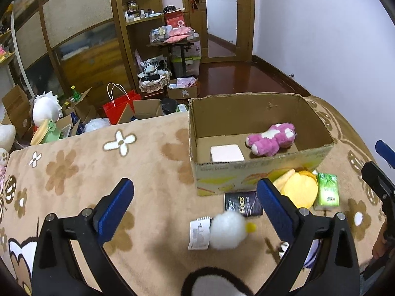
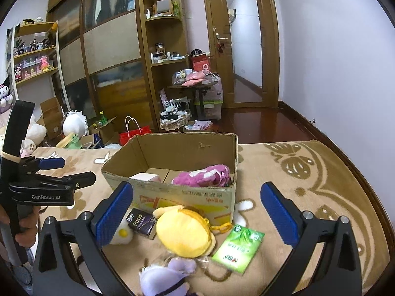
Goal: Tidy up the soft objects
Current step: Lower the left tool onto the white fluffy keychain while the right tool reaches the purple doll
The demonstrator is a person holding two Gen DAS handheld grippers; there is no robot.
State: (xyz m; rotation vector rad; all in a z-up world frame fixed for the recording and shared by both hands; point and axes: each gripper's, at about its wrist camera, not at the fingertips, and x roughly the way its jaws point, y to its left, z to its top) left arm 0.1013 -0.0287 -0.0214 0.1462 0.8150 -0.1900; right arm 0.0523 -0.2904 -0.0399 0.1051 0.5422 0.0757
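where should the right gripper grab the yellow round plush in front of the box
Grip the yellow round plush across its domed body, coming from above and slightly toward the box. It lies flat on the blanket, its soft disc seemingly narrower than the right gripper's open jaws. Probably avoid the clip side near the green tissue pack, and the dark pack on its left.

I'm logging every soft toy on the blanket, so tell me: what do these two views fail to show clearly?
- Purple plush, right wrist view: cut off by the bottom edge.
- Black-and-white plush, left wrist view: cropped at the bottom, blurred.
- Pink plush, right wrist view: lower part hidden behind the cardboard box wall.
- Yellow plush, left wrist view: partly behind a finger pad.
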